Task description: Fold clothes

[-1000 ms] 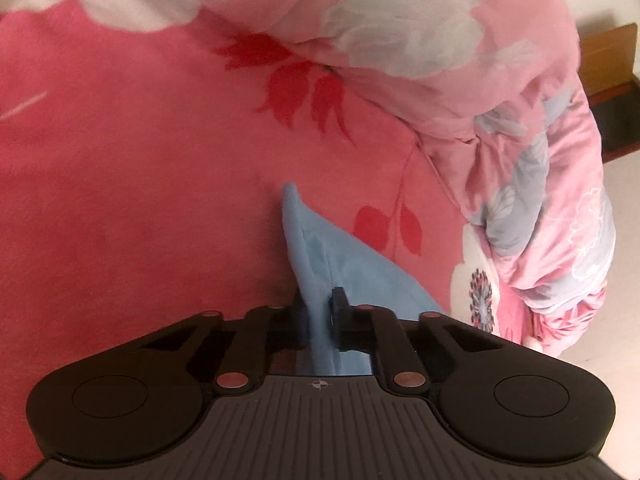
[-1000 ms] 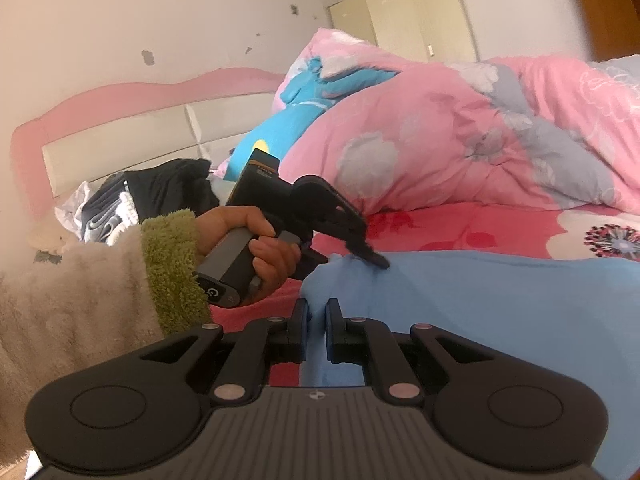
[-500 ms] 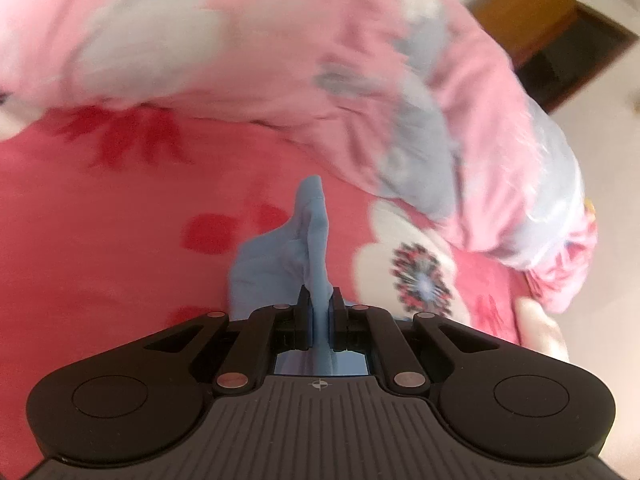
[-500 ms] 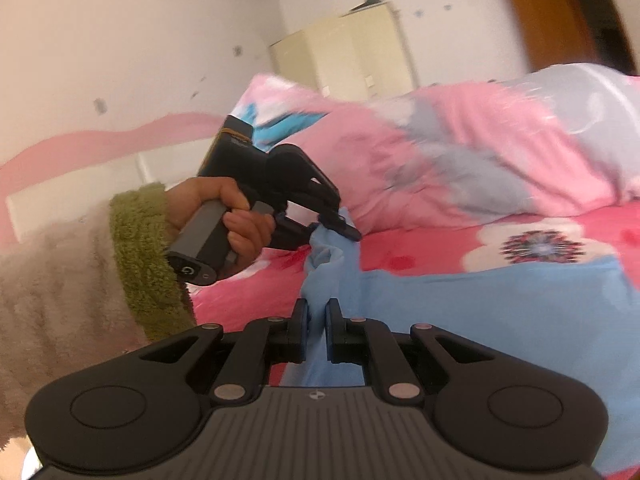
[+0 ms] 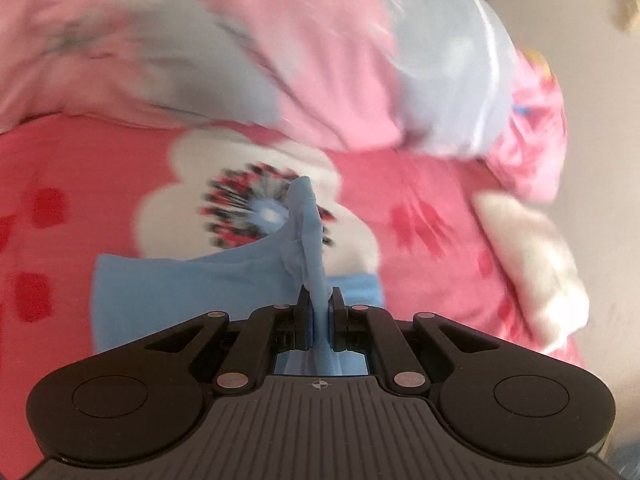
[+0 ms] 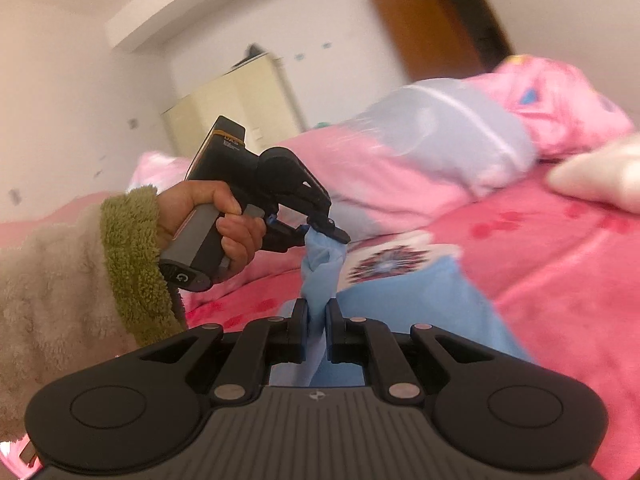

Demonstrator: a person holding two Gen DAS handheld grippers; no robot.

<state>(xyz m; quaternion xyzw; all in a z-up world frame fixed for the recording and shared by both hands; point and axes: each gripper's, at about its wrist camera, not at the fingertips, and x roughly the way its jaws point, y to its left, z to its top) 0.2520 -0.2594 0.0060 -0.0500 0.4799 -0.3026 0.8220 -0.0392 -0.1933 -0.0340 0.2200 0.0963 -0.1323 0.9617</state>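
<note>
Blue cloth [image 6: 400, 300] hangs bunched between both tongs above the pink bed [image 6: 560, 248]; left tongs [image 5: 319, 312] and right tongs [image 6: 317, 322] each pinch a corner, close together, the rest trailing rightward.

ahead: quilt [image 5: 280, 52] heaped (blurred) | right: sheet [image 6: 560, 280] seemingly bare

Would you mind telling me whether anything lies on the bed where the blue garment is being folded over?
Nothing visible does. Both the left gripper and right gripper are shut on the blue garment; the red bedspread beside it is bare, and the pink duvet lies farther back.
</note>
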